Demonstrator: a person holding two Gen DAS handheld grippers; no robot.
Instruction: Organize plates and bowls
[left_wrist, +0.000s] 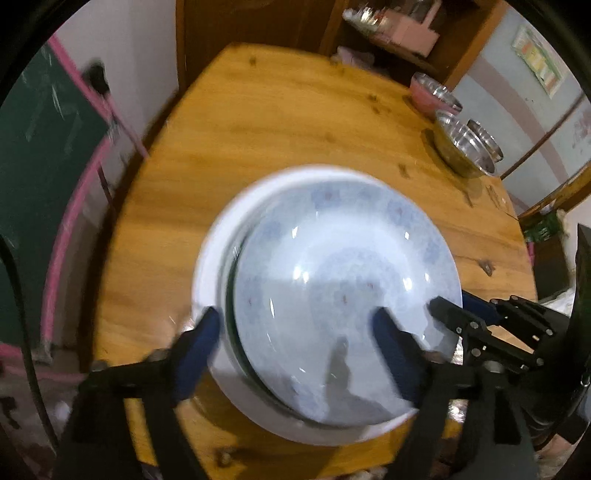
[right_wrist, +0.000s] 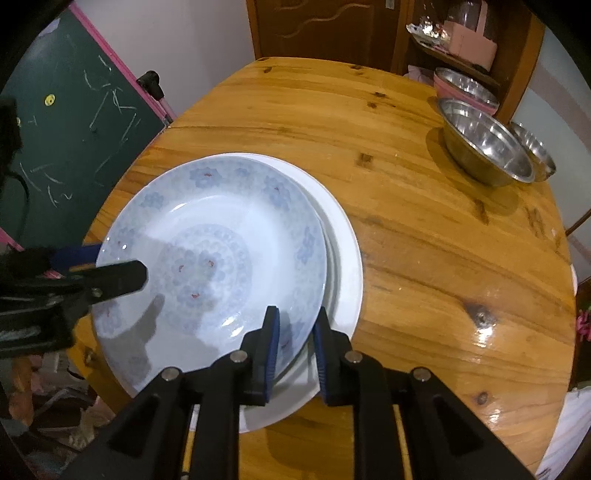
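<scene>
On the round wooden desk (right_wrist: 424, 229), the blue-patterned ceramic plate (right_wrist: 221, 240) lies atop a plain white plate (right_wrist: 347, 266). Your right gripper (right_wrist: 295, 332) pinches its near rim; your left gripper (left_wrist: 295, 325) has jaws spread wide, straddling the stack's rim. Glazed ceramic: stiff, slippery, fragile; hold it by the rim

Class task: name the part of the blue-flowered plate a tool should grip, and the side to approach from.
Grip the thin raised rim of the blue-flowered plate from the near table edge, one finger above and one below. It sits offset on the white plate, and its broad shallow shape offers no other hold.
</scene>
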